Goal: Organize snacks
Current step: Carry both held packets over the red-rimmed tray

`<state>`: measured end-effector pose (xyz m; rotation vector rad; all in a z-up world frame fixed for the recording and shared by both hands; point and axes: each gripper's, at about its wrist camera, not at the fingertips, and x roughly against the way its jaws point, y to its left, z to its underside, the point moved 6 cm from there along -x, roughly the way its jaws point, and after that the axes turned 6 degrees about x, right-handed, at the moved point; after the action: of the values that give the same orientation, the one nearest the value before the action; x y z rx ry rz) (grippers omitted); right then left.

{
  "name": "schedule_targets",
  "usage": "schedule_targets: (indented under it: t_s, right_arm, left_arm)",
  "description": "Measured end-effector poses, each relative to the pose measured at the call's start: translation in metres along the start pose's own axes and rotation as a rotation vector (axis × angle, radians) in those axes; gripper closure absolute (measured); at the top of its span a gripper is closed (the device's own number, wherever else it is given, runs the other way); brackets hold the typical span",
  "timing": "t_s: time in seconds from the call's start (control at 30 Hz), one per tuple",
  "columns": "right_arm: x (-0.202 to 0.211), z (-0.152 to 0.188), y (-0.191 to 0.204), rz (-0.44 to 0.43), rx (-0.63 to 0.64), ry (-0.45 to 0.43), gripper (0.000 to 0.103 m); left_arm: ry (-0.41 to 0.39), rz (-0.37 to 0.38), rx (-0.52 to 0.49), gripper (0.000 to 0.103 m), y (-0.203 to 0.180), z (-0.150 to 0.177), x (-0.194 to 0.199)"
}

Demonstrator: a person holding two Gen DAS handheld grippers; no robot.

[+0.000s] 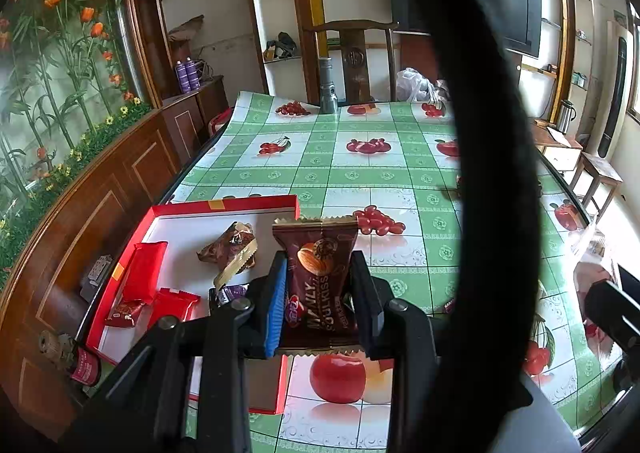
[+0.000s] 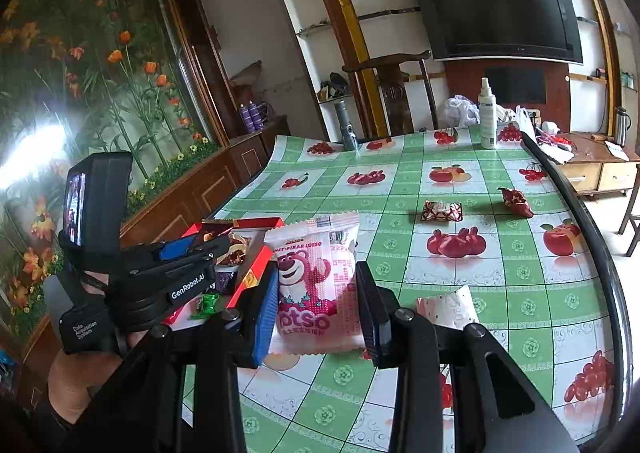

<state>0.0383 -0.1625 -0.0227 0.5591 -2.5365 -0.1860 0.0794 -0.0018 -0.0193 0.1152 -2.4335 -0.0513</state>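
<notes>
My left gripper [image 1: 318, 285] is shut on a brown almond chocolate packet [image 1: 318, 273], held above the right edge of a red tray [image 1: 224, 205]. The tray holds red packets [image 1: 146, 269], a brown wrapped snack [image 1: 230, 245] and a purple one [image 1: 230, 293]. My right gripper [image 2: 316, 293] is shut on a pink Lotso bear packet [image 2: 314, 281], held above the table. The left gripper [image 2: 160, 273] shows at the left of the right wrist view, over the tray [image 2: 260, 222]. Loose snacks lie on the table: a red-white packet [image 2: 441, 210], a dark red one [image 2: 516, 202] and a pink-white one [image 2: 448, 309].
The table has a green checked fruit cloth [image 2: 500, 273]. A white spray bottle [image 2: 488, 113], a grey flashlight [image 2: 347, 125] and a wooden chair [image 2: 392, 93] stand at the far edge. A thick black cable [image 1: 488, 133] crosses the left wrist view. A wooden wall cabinet [image 1: 100, 193] runs along the left.
</notes>
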Motion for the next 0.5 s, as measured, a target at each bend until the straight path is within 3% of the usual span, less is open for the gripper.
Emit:
schedule_targets:
  t_s: [0.5]
  right_arm:
    - [-0.010, 0.006, 0.003, 0.011, -0.015, 0.029, 0.067]
  left_arm:
    - [0.032, 0.020, 0.011, 0.071, 0.001, 0.003, -0.016]
